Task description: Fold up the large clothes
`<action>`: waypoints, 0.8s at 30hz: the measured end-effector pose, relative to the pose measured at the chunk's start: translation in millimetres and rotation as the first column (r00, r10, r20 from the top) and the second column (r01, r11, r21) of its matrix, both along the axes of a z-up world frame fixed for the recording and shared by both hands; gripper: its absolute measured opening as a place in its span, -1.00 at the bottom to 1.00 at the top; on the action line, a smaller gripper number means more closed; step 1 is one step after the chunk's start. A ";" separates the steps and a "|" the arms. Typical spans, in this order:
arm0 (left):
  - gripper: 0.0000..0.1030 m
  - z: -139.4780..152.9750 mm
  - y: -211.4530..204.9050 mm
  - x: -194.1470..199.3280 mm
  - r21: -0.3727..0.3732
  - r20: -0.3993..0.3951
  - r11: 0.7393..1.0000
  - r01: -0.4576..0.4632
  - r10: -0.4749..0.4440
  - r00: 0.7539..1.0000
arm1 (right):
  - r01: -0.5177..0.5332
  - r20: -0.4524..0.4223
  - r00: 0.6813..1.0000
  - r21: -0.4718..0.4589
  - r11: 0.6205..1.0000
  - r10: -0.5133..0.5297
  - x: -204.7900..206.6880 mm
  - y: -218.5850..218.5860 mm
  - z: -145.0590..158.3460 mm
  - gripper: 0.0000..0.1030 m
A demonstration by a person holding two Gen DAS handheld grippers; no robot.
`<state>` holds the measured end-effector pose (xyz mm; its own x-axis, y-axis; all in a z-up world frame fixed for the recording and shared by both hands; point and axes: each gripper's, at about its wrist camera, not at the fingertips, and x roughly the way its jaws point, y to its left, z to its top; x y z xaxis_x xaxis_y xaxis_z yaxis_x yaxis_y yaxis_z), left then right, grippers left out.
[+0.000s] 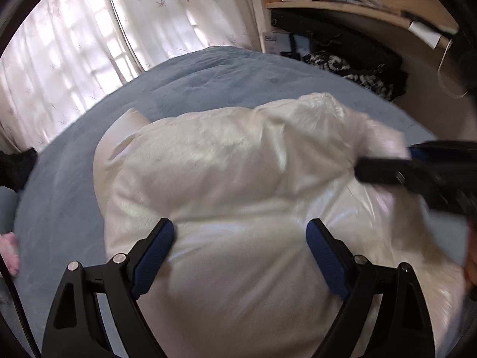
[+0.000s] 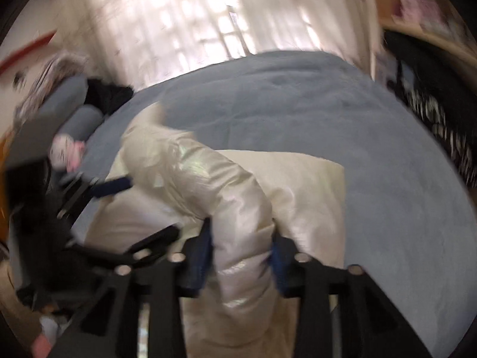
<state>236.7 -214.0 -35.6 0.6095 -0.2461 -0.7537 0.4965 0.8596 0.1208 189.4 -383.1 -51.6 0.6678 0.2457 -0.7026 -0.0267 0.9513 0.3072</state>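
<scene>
A white shiny puffer jacket (image 1: pixel 223 164) lies on the blue bed cover (image 1: pixel 208 71). My left gripper (image 1: pixel 240 238) stands open wide over the jacket's near part, its blue pads (image 1: pixel 155 253) on either side of the bulging fabric. My right gripper (image 2: pixel 241 256) is shut on the jacket's sleeve (image 2: pixel 202 176), which runs up from between its pads and arches over the flat jacket body (image 2: pixel 313 185). In the left wrist view the right gripper (image 1: pixel 384 159) shows blurred at the right, holding the sleeve's end. The left gripper (image 2: pixel 155 205) appears at the left of the right wrist view.
Light curtains (image 1: pixel 89 44) hang behind the bed. A wooden shelf (image 1: pixel 342 6) with pink boxes stands at the back right, with dark and patterned clothes (image 1: pixel 351 59) piled below it. A black garment (image 2: pixel 107 95), grey pillow (image 2: pixel 83 119) and pink-white item (image 2: pixel 67 152) lie at the bed's left.
</scene>
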 end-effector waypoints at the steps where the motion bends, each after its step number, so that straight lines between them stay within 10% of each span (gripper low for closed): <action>1: 0.74 4.8 5.2 -0.7 -0.011 -0.003 1.000 -0.005 0.005 1.000 | 0.023 -0.006 1.000 0.012 1.000 -0.022 1.1 -8.3 -2.1 -0.47; 24: 0.82 -25.9 39.2 10.2 -0.100 -0.057 0.990 -0.100 0.094 0.994 | 0.083 -0.121 0.990 0.049 0.995 -0.077 22.0 -20.6 -62.0 -0.25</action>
<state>246.9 -174.8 -61.5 0.5948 -0.2654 -0.7588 0.4135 0.9105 0.0057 211.4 -403.6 -113.6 0.5991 0.2344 -0.7656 0.0886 0.9309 0.3543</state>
